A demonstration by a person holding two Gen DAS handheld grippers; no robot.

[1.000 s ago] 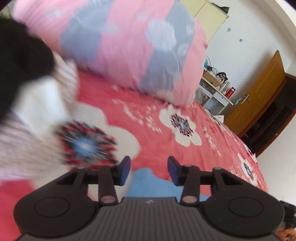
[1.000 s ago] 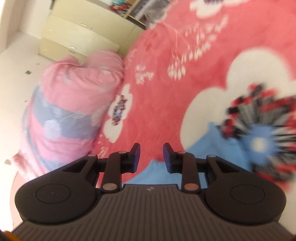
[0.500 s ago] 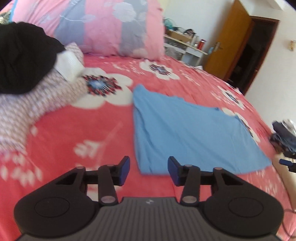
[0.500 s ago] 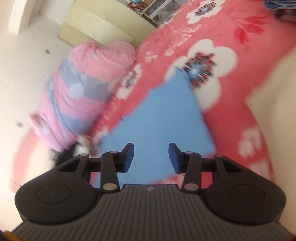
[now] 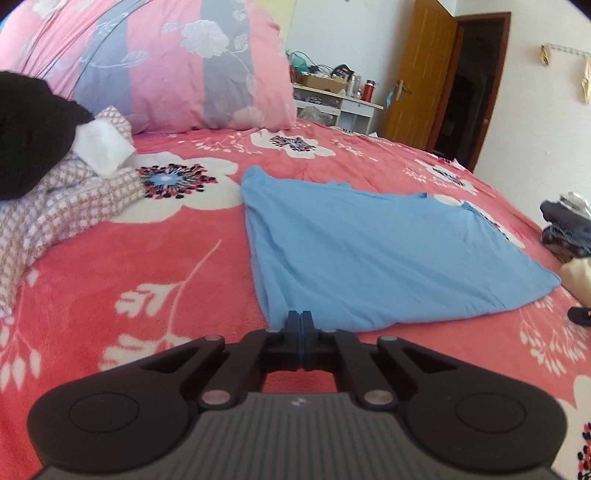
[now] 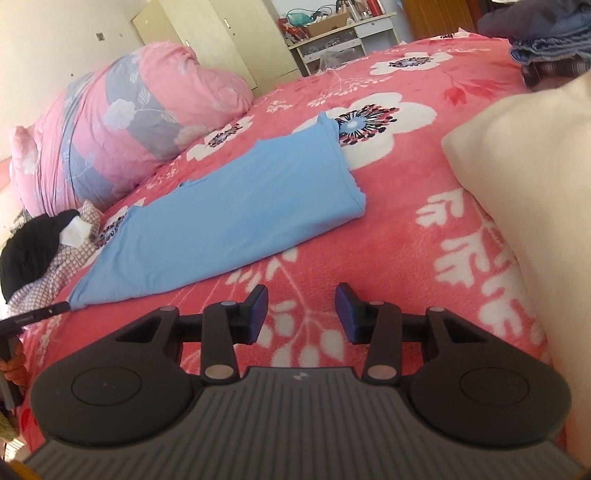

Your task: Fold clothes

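Red floral bed (image 5: pixel 110 280) is covered w/ blue garment (image 5: pixel 369 258); left gripper (image 5: pixel 300 318) fingers pinched at its near edge, right gripper (image 6: pixel 300 306) fingers spread.

A pink-and-grey quilt roll (image 5: pixel 177 62) rests beside a white desk (image 5: pixel 338 105) and brown door (image 5: pixel 419 77).

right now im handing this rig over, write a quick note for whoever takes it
Left tongs: shut, at the near corner of the blue garment; whether cloth is pinched cannot be told.
Right tongs: open, empty, over bare red floral blanket, short of the garment's near edge.
Blue garment lies flat on the bed, already folded into a long strip.
Unfolded pile, black garment and checked garment, sits beside the pink quilt. Dark folded clothes lie at the bed's far corner.
Left to do: finish folding the blue garment, then the pile.
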